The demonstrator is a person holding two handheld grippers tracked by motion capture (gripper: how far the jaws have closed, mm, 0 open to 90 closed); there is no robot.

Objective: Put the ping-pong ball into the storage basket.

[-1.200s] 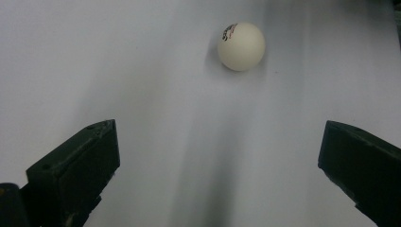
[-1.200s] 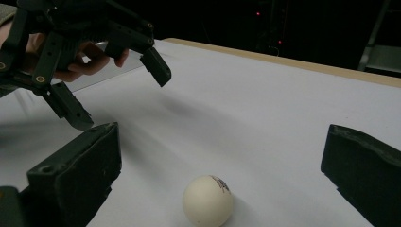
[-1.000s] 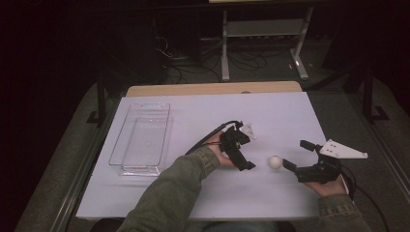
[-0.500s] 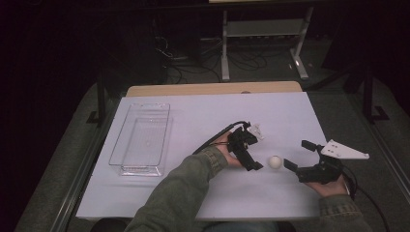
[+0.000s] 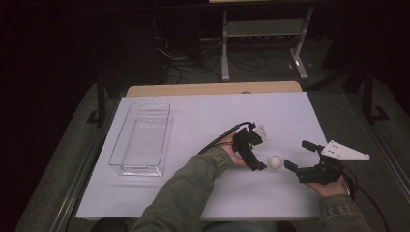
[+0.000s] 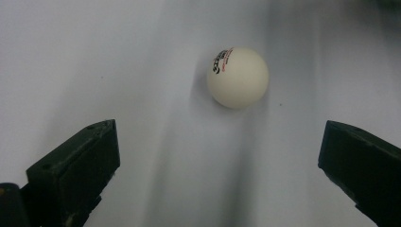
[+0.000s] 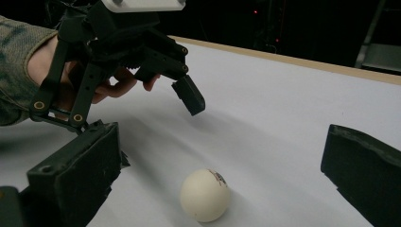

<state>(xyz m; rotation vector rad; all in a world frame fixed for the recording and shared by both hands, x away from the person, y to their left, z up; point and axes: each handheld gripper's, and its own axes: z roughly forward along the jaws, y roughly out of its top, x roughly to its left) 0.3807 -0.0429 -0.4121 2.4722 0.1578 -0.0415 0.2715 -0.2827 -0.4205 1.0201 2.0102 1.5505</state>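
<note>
White ping-pong ball (image 5: 275, 162) lies on the white table (image 5: 203, 121), between the two grippers, touched by neither. Left gripper (image 5: 252, 155) just beside it on the left, jaws spread wide; in the left gripper view the ball (image 6: 238, 77) sits ahead of the gap, printed logo up. Right gripper (image 5: 302, 155) near on the right, jaws likewise parted, ball (image 7: 205, 195) low between them. Clear plastic tray (image 5: 140, 139) well apart, at table's left.

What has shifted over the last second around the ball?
The left gripper has moved right, closing on the ping-pong ball, fingers open, nothing grasped. The ball, the right gripper, open beside it, and the clear tray stayed put.
</note>
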